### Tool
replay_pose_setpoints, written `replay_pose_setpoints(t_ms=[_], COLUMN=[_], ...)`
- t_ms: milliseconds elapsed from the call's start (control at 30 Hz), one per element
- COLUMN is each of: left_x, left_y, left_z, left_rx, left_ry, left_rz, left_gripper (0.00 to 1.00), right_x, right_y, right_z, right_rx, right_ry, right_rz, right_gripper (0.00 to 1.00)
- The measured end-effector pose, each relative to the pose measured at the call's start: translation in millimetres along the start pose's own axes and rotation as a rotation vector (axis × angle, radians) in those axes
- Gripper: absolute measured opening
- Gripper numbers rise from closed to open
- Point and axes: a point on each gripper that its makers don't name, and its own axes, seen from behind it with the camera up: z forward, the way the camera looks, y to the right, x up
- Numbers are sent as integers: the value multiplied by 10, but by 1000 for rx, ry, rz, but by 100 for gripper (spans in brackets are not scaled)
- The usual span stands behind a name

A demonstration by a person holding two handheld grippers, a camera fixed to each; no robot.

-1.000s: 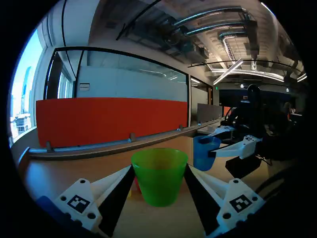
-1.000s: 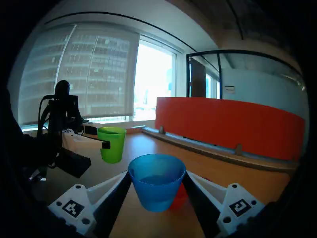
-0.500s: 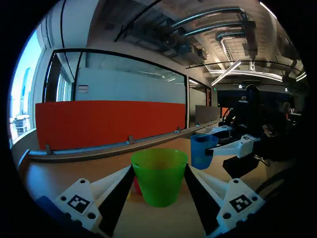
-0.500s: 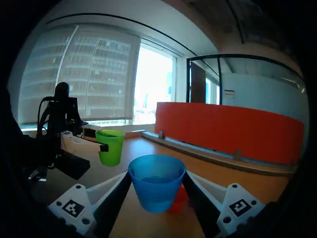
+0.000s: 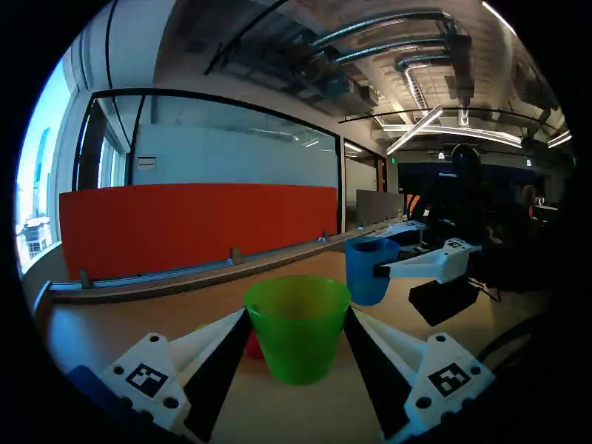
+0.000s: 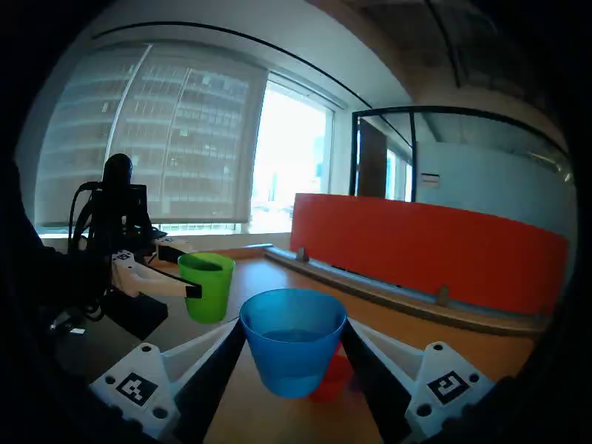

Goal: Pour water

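Green plastic cup [image 5: 298,329] sits pinched in the left gripper [image 5: 296,317]; both fingers press its sides, cup upright, rim level; contents can't be judged from left gripper view. Blue cup [image 6: 294,351] is clamped the same way by the right gripper [image 6: 294,325], one finger on each side, upright; water [image 6: 293,335] visible inside, level well below the rim, approx a third up.

Rel. position: in left gripper view the blue cup hangs to the right of the green one and farther off, near but not touching, w/ the right gripper's white finger running out to the right; in right gripper view the green cup is to the left and farther back, the left gripper's finger reaching in from the left w/ a dark-sleeved arm [image 6: 44,281] behind it. Neither cup is tilted.

Wooden desk [image 5: 96,325] under both; small red object [image 6: 331,374] on the desk just below and behind the blue cup, partly hidden, looks like another cup but can't confirm. Orange-red partition [image 5: 192,222] runs along the far desk edge on a metal rail [image 5: 222,263]; bright window w/ blind [image 6: 185,148] in right gripper view; exposed ceiling pipes [image 5: 385,44] and a strip light [image 5: 414,129] in left gripper view.
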Motion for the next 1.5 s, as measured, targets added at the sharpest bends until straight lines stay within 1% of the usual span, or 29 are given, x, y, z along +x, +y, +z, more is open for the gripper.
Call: replay_pose_setpoints(t_ms=[367,767,1067,1200,1500], left_x=[-109,-147,-182,-214,-224], left_y=[169,292,361,373,427], left_z=[70,94,102,118,146], left_rx=[-45,-82,-107,-111,-132], left_ry=[-22,-21,-17,-18,-19], left_rz=[4,-4,-9,-11,-5], left_gripper=[86,86,85,85,85], right_x=[160,339,451,484,562], right_y=[20,-38,-57,-60,-92], right_z=[-47,-66,-53,-37,-4], right_rx=[-10,-6,-4,-3,5], right_ry=[18,24,22,21,19], right_rz=[-61,-149,-202,-227,-274], right_gripper=[91,91,91,91,91])
